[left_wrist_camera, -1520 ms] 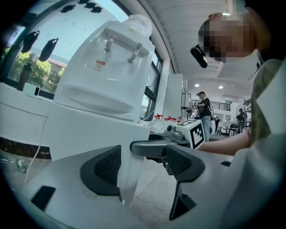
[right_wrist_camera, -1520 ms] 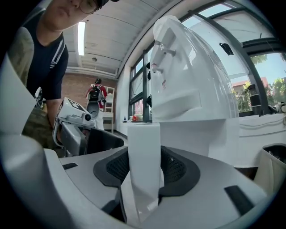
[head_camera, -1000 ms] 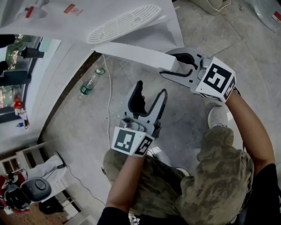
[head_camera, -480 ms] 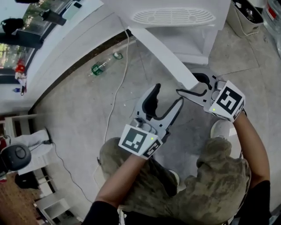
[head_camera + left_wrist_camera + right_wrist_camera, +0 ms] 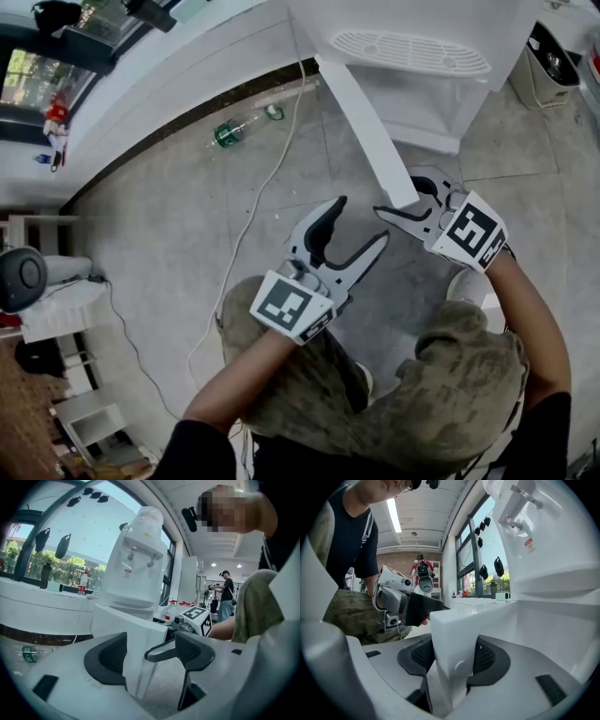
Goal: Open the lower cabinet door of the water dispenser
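On the floor, far left: a clear plastic bottle with a green label lies on its side near the dark skirting of the wall.
White cable: trails down the grey floor from beside the water dispenser, passing just right of the bottle.
Left claw: jaws wide apart, gripping nothing. It hovers above the floor just left of the door's free end without touching it. In the left gripper view that end shows beyond the gap of this claw.
Lower cabinet door: a white slab swung well out from the cabinet, free end pointing toward the person.
Right claw: clamped on the door's free end. In the right gripper view its dark pads sit against both faces of the slab, having just closed a little further on it.
Water dispenser: white, with its drip grille above the open lower compartment.
Bin: stands just right of the dispenser.
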Available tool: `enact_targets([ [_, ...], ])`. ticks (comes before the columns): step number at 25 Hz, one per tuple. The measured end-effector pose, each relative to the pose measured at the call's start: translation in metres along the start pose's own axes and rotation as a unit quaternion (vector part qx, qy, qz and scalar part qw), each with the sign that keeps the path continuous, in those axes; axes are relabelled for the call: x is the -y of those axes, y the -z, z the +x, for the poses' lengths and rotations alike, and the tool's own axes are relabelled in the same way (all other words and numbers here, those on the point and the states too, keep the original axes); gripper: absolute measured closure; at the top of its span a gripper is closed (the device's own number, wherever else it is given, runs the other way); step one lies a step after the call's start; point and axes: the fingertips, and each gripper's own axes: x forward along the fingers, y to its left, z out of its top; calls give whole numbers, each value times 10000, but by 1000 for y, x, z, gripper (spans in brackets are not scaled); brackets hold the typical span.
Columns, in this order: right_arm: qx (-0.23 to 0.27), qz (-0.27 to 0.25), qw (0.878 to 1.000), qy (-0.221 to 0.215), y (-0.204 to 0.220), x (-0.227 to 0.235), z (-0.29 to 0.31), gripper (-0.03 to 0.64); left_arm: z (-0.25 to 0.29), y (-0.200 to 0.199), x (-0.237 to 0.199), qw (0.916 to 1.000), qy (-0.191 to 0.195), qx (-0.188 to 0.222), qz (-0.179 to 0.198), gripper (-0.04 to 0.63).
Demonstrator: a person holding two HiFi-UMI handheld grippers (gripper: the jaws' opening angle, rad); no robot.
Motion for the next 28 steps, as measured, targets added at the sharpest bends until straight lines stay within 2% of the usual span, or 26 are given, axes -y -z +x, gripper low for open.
enact_targets([
  [5,-59,32,10000,-56,-1,-3,8,426,-5,3,-16,9994,-287,61,-188,299],
  [9,-117,69,9998,-142,-1,-5,10,421,-8,0,-20,9989,-369,241,-148,299],
  [14,-129,-34,9997,-225,-2,-8,17,411,-16,0,-27,9982,-500,268,-201,299],
  [20,-220,-26,9982,-553,-9,-21,35,402,-34,-9,-34,9968,-681,384,-168,299],
  [28,21,15,9967,-810,-14,-27,51,383,-52,-10,-46,9954,-853,396,-201,299],
])
